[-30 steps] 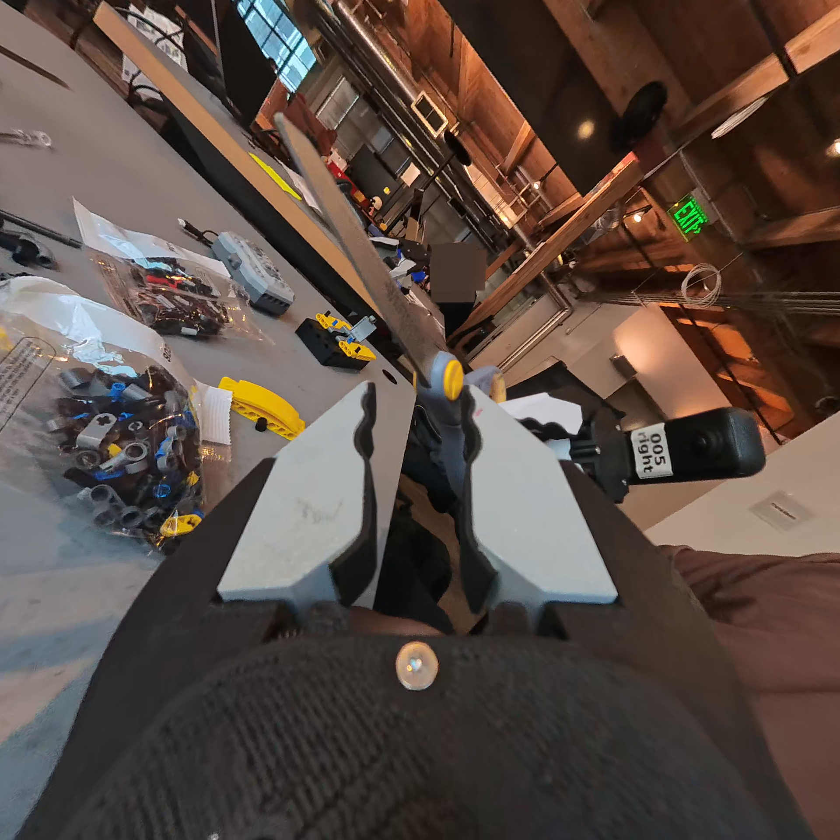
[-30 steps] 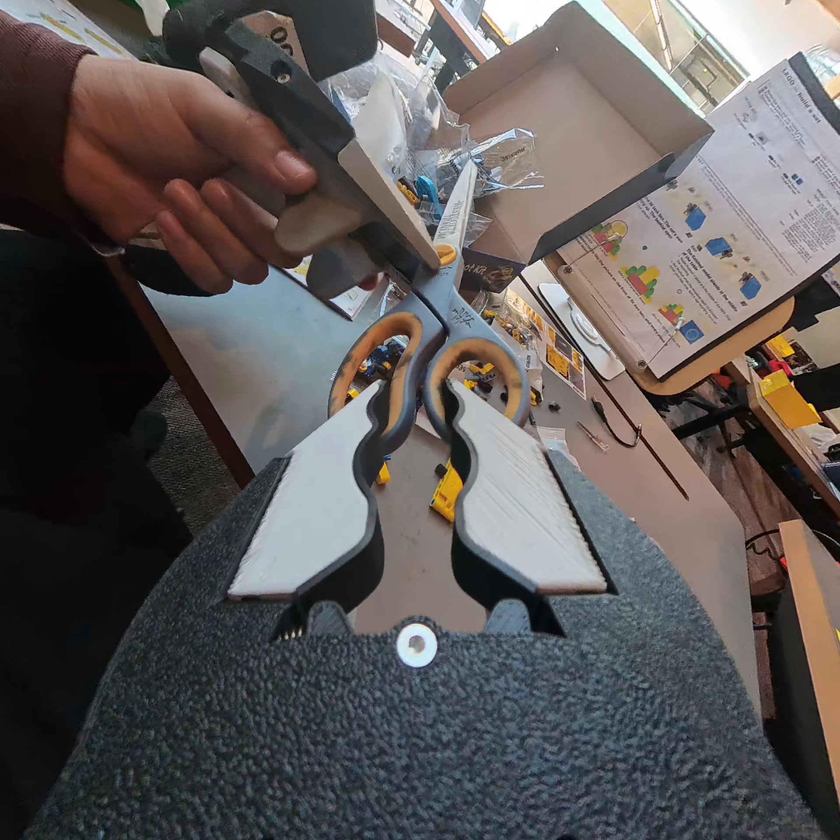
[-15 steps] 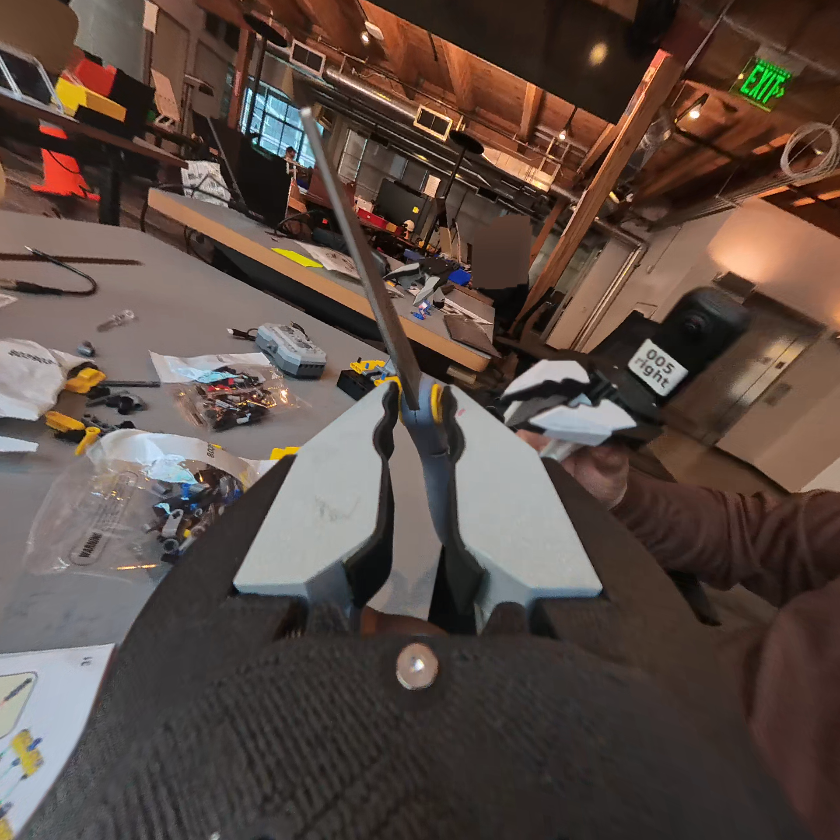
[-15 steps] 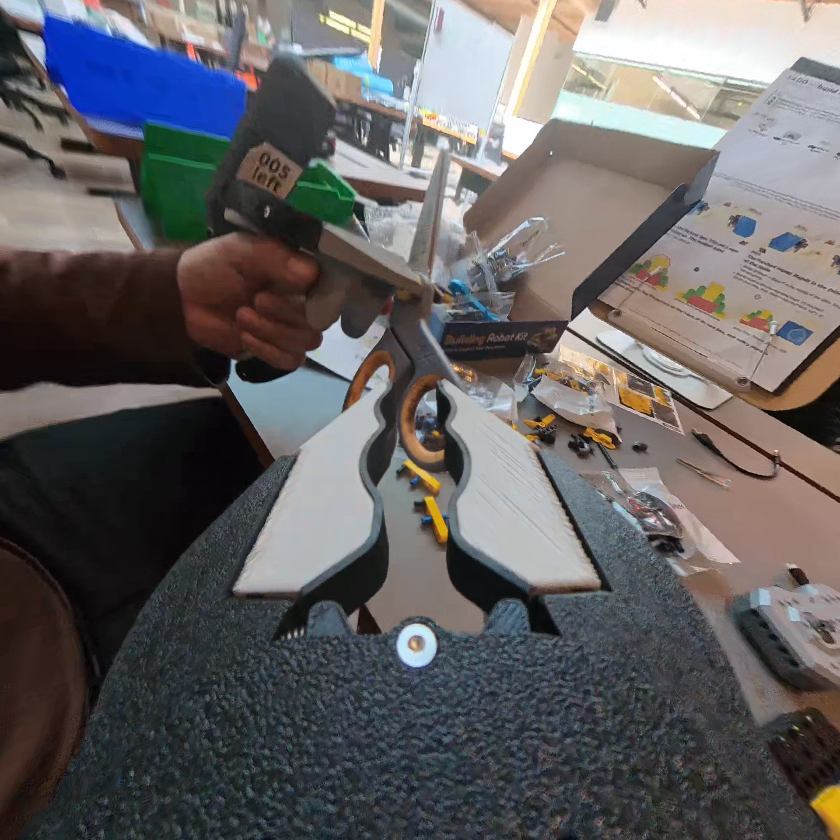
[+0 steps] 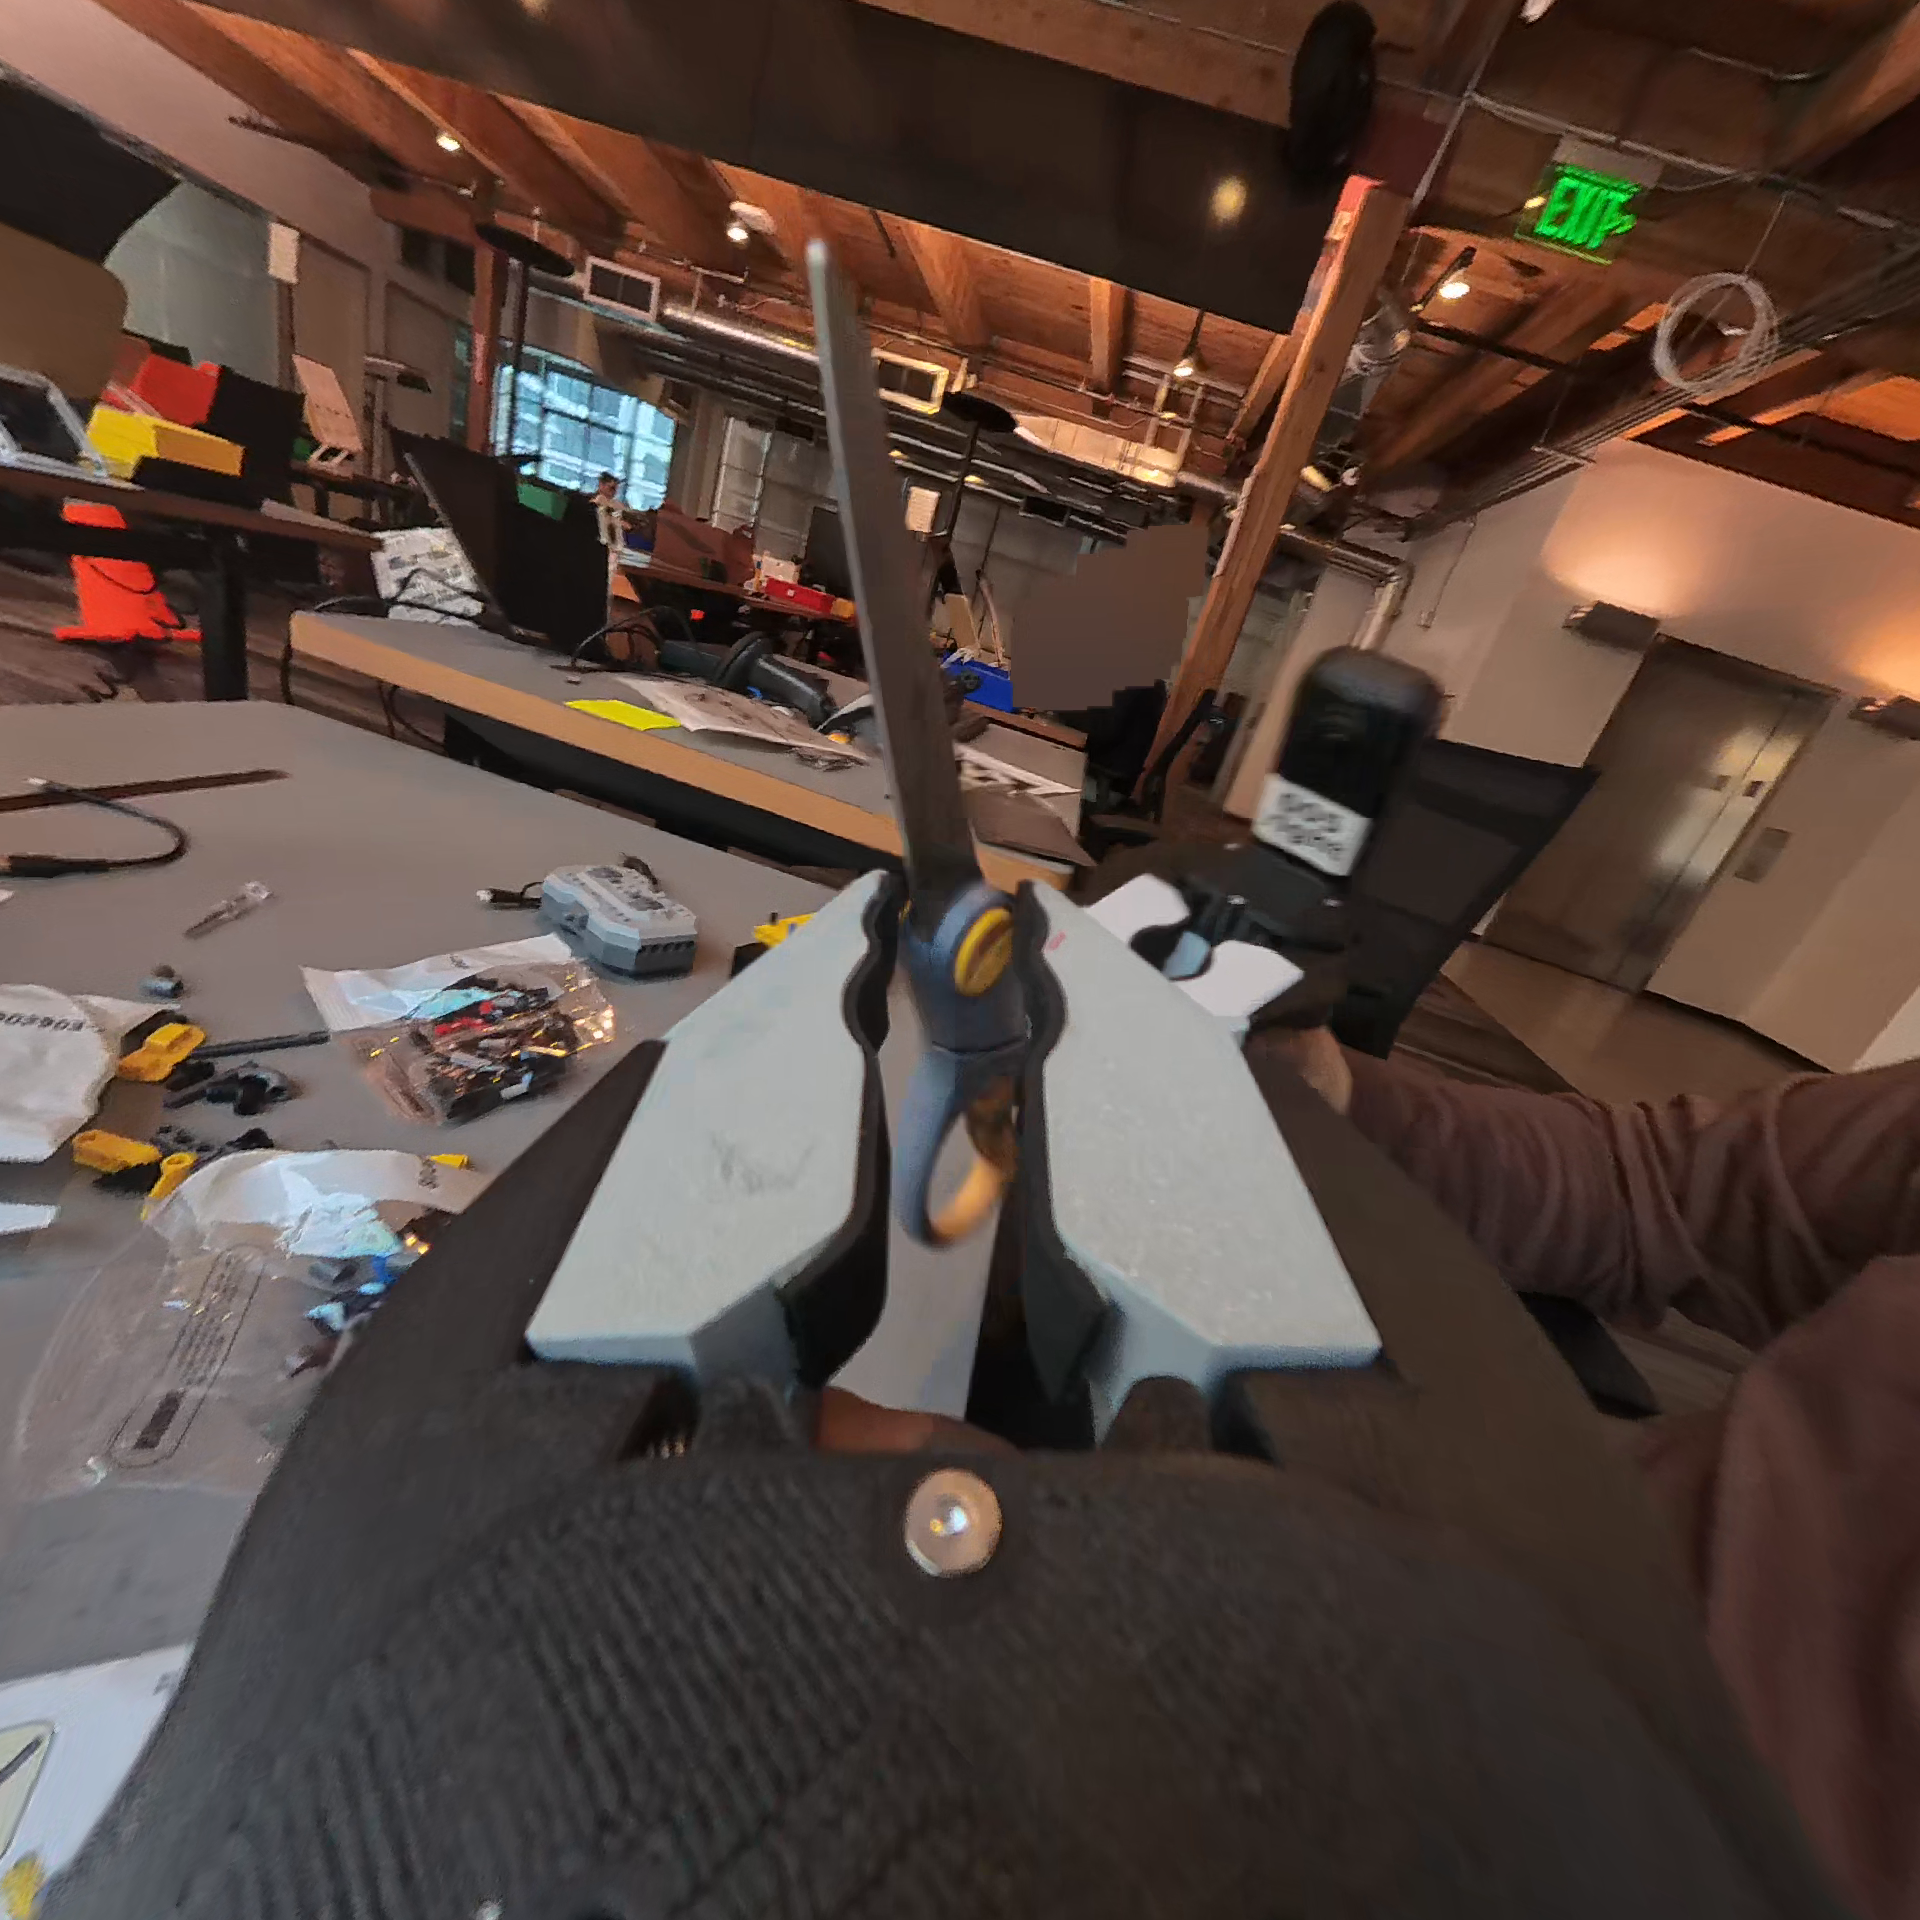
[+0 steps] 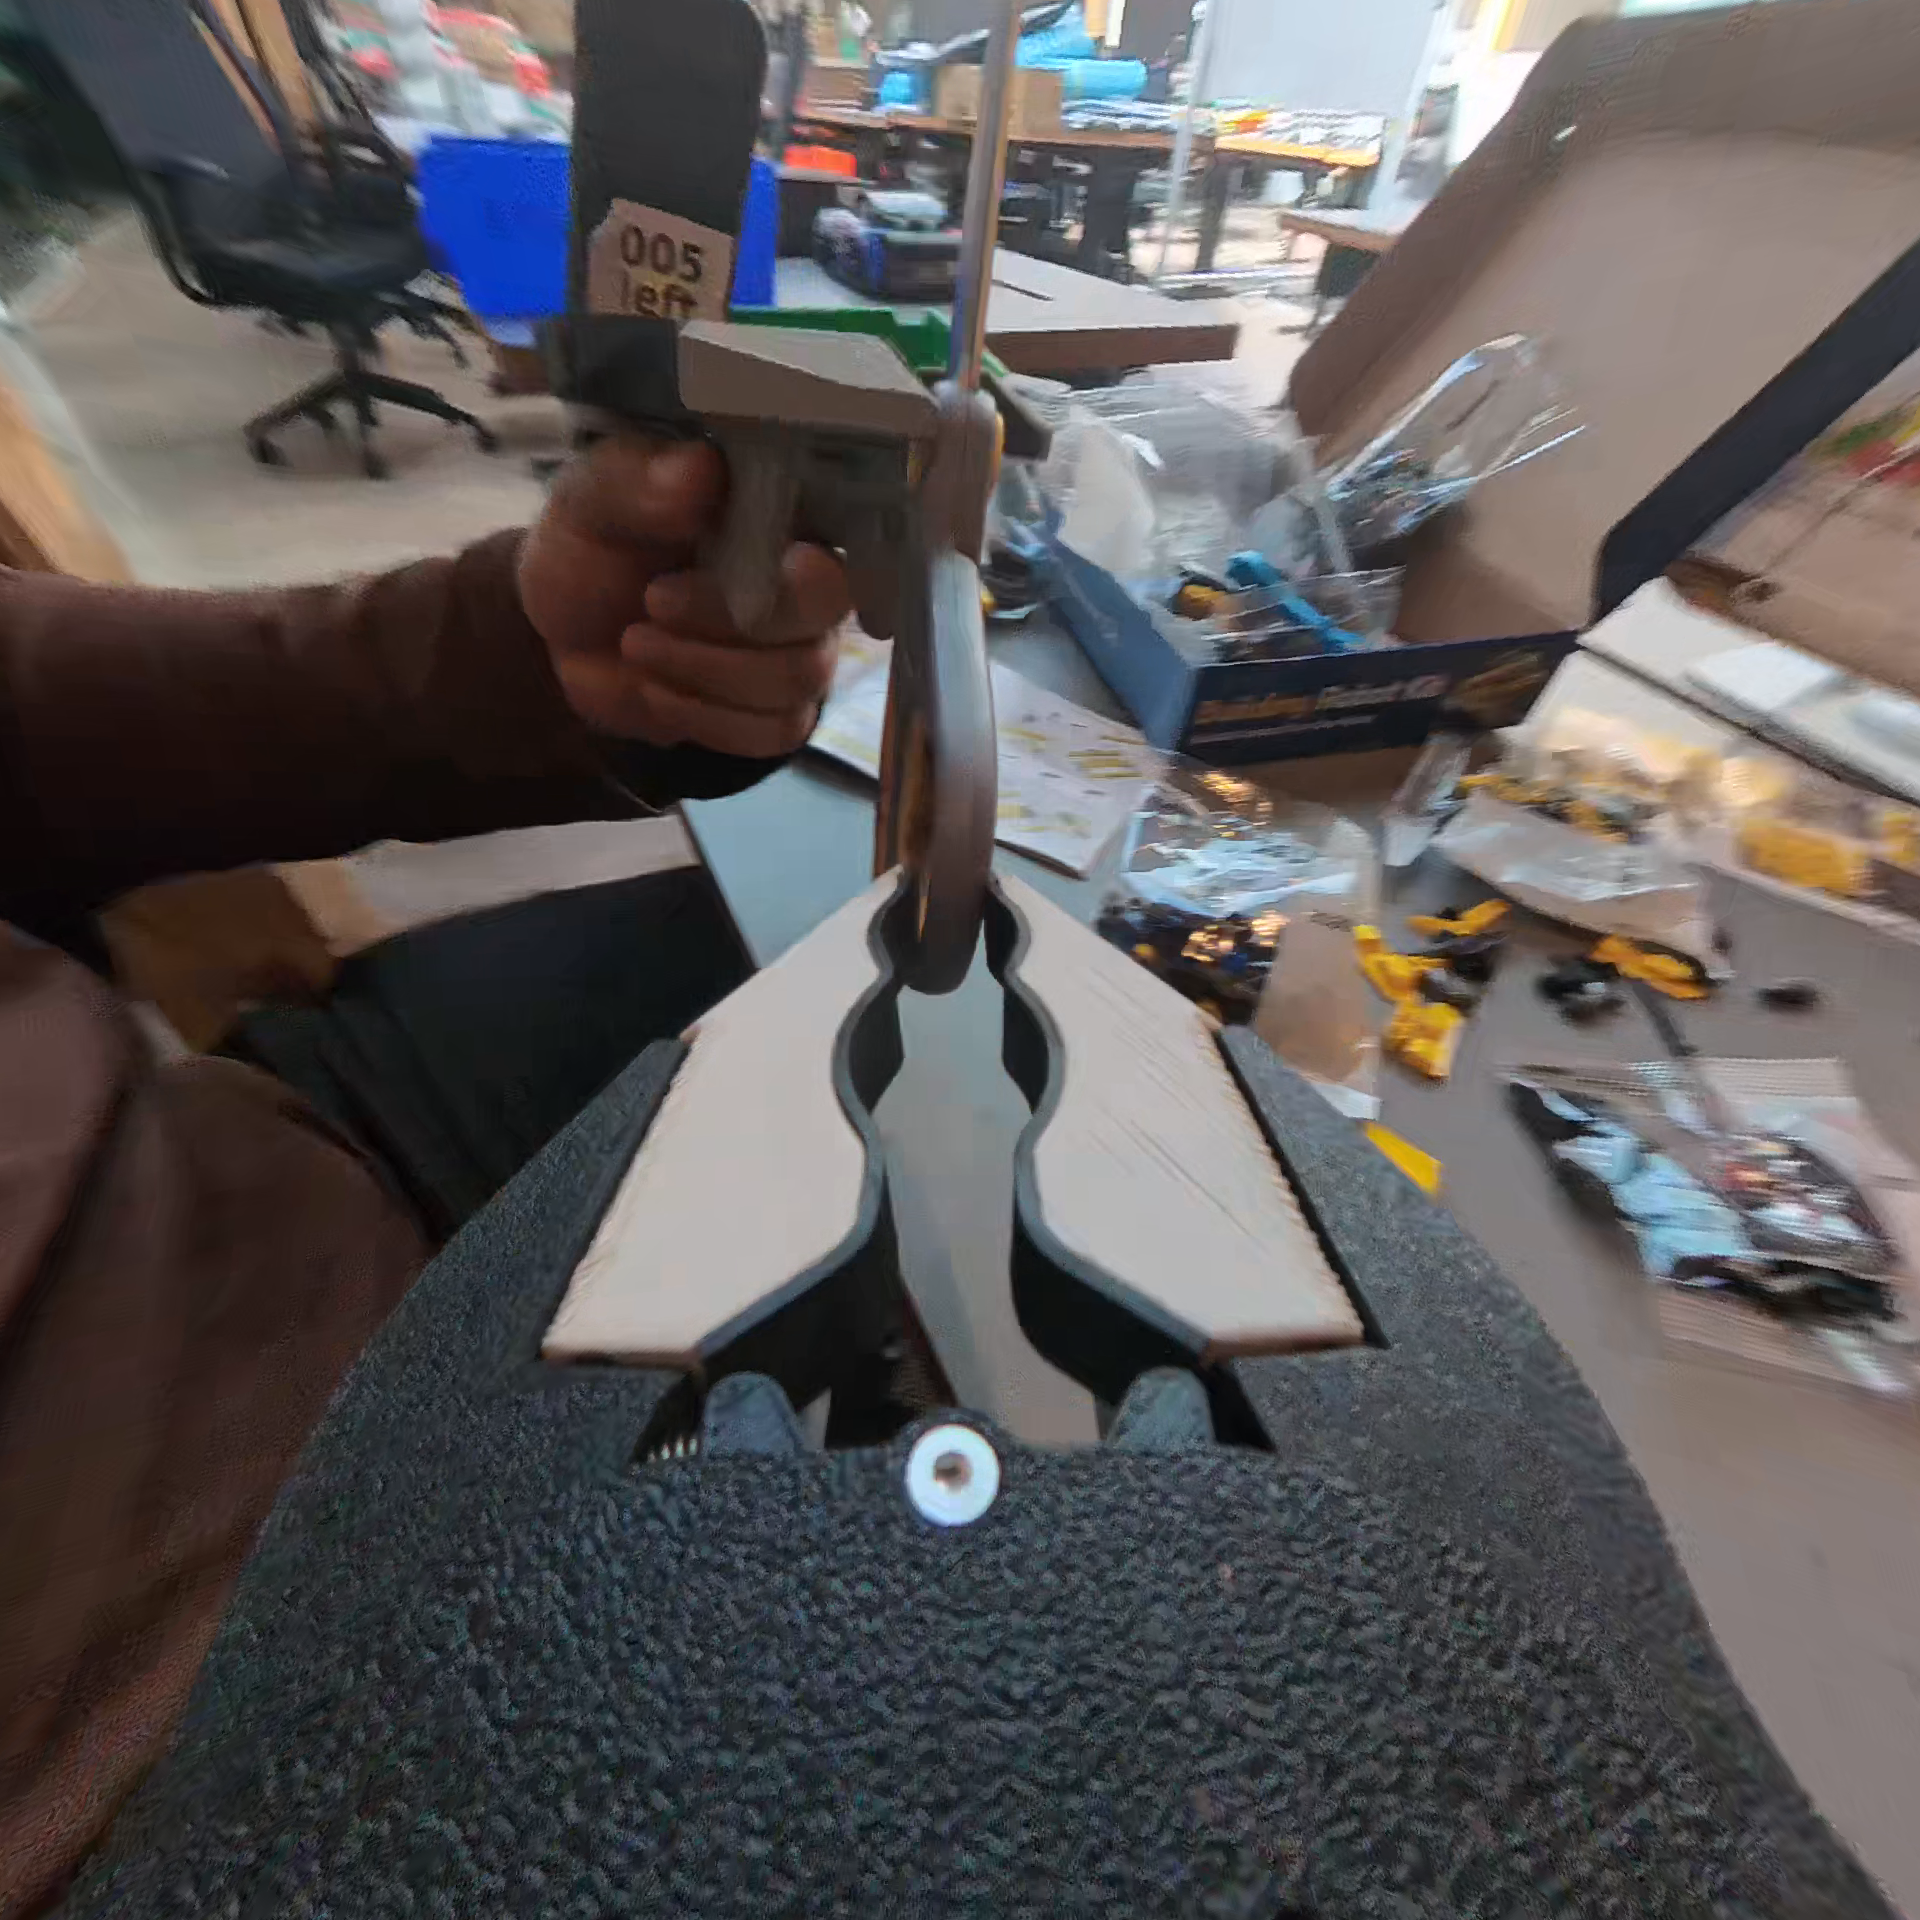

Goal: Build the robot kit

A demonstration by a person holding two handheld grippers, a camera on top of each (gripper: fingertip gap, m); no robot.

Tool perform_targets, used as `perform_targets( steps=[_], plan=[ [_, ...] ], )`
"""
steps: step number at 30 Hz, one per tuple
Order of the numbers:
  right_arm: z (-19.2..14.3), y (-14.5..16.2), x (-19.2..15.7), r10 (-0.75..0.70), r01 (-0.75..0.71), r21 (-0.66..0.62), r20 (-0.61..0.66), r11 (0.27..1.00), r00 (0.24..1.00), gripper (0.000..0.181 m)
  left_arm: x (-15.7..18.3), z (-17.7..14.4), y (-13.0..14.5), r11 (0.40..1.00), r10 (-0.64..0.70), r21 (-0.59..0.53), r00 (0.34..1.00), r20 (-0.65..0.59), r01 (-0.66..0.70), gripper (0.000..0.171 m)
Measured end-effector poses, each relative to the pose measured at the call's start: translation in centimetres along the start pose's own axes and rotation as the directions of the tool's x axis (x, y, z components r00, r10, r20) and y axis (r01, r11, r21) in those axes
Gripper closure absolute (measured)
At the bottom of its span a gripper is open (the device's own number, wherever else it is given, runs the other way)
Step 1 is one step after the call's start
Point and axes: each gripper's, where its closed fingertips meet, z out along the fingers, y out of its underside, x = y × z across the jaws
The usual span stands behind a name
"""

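Note:
My left gripper (image 5: 956, 935) is shut on a pair of scissors (image 5: 961, 997), its pads pressing at the yellow pivot screw. The blade (image 5: 883, 623) points straight up and the grey and orange handles hang down between my fingers. In the right wrist view the left gripper (image 6: 935, 416) holds the scissors (image 6: 951, 727) upright above the table edge. My right gripper (image 6: 940, 914) comes from below and its tips are closed on the bottom of the handle loop, seen edge-on. The right gripper (image 5: 1195, 935) also shows in the left wrist view, its fingertips hidden behind my finger.
A grey table (image 5: 364, 831) carries bags of small building parts (image 5: 478, 1039), a grey control brick (image 5: 618, 920) and loose yellow pieces (image 6: 1423, 997). An open cardboard box (image 6: 1610, 364), a blue box (image 6: 1351, 686) and a printed sheet (image 6: 1049, 769) lie beyond. A person's hand (image 6: 675, 613) grips the left handle. The grippers' ends are close to 8 centimetres from one another.
The scissors swung from tilted to upright and now face the right gripper edge-on. My left jaws closed on the pivot. My right jaws narrowed onto the handle loop.

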Motion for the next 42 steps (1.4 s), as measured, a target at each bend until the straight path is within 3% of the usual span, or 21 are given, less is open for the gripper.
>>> perform_targets(
  steps=[2,4,5,9,11,13,17,20,22,24,27,29,31,35,37,38,40,42],
  plan=[
    [-0.8,-0.4,1.7,-0.199,0.188,-0.072,-0.193,0.98,0.961,0.173,-1.5,0.1,0.5,0.999,0.008,-0.033,0.994,0.106,-0.004,0.152],
    [-1.5,-0.8,2.6,-0.408,0.362,-0.193,-0.336,0.912,0.849,0.173,-2.0,0.4,1.2,0.997,-0.037,-0.067,0.991,0.131,0.047,0.126],
    [-1.7,-1.1,2.8,-0.505,0.44,-0.25,-0.386,0.863,0.772,0.173,-2.0,0.5,1.3,0.994,-0.084,-0.064,0.989,0.126,0.092,0.122],
    [-2.1,-2.0,2.3,-0.772,0.652,-0.43,-0.464,0.625,0.434,0.173,-3.7,0.2,1.5,0.958,-0.286,0.022,0.943,0.171,0.286,0.151],
    [-1.8,-1.7,2.1,-0.817,0.677,-0.478,-0.455,0.561,0.355,0.173,-3.6,0.0,1.4,0.936,-0.353,0.06,0.926,0.136,0.348,0.156],
    [-1.2,-0.8,2.1,-0.815,0.673,-0.47,-0.423,0.572,0.397,0.172,-3.5,-0.3,1.3,0.945,-0.328,0.052,0.937,0.118,0.324,0.158],
    [0.0,1.0,0.2,-0.654,0.583,-0.299,-0.296,0.755,0.696,0.17,-1.4,-0.3,0.3,0.987,-0.156,0.031,0.987,0.038,0.154,0.158],
    [0.4,1.2,-2.5,-0.477,0.459,-0.147,-0.12,0.876,0.871,0.16,-0.1,-0.2,0.2,0.999,-0.043,-0.014,0.999,0.011,0.043,0.158],
    [-0.1,0.6,-4.3,-0.358,0.358,-0.043,0.013,0.933,0.934,0.161,0.2,-0.3,0.3,0.999,0.022,-0.042,1.0,0.009,-0.022,0.158],
    [-1.0,-0.3,-3.6,-0.253,0.253,0.024,0.03,0.967,0.967,0.161,0.9,-0.5,0.0,0.998,0.049,-0.044,0.998,-0.026,-0.051,0.159],
    [-1.9,-0.1,-0.6,-0.051,0.05,0.039,0.024,0.998,0.998,0.15,2.9,-0.7,-0.7,0.997,0.068,-0.015,0.989,-0.128,-0.071,0.158],
    [-1.9,0.4,-0.3,0.107,-0.114,0.047,0.124,0.992,0.986,0.146,4.2,-0.7,-0.9,0.997,0.081,0.004,0.979,-0.189,-0.082,0.159],
    [-1.4,0.6,-1.0,0.242,-0.262,0.049,0.248,0.964,0.938,0.129,6.0,-0.7,-0.6,0.996,0.088,0.015,0.957,-0.278,-0.088,0.159],
    [0.4,2.2,-4.5,0.404,-0.403,-0.108,0.469,0.909,0.785,0.115,8.4,-0.7,-0.1,0.993,0.115,0.035,0.915,-0.386,-0.11,0.158],
    [0.0,2.3,-7.6,0.413,-0.387,-0.181,0.604,0.904,0.682,0.135,8.7,-0.6,0.2,0.993,0.118,0.03,0.91,-0.398,-0.116,0.158],
    [0.1,2.4,-8.4,0.404,-0.368,-0.195,0.621,0.909,0.671,0.142,8.7,-0.6,0.2,0.994,0.107,0.023,0.909,-0.403,-0.107,0.158],
    [0.4,2.7,-8.7,0.365,-0.318,-0.188,0.601,0.929,0.711,0.142,7.7,-0.4,0.4,0.996,0.075,-0.013,0.929,-0.362,-0.086,0.158],
    [0.5,3.0,-7.6,0.316,-0.263,-0.175,0.535,0.949,0.783,0.17,4.3,0.0,0.8,0.993,0.088,-0.066,0.979,-0.184,-0.102,0.164]
  ],
)
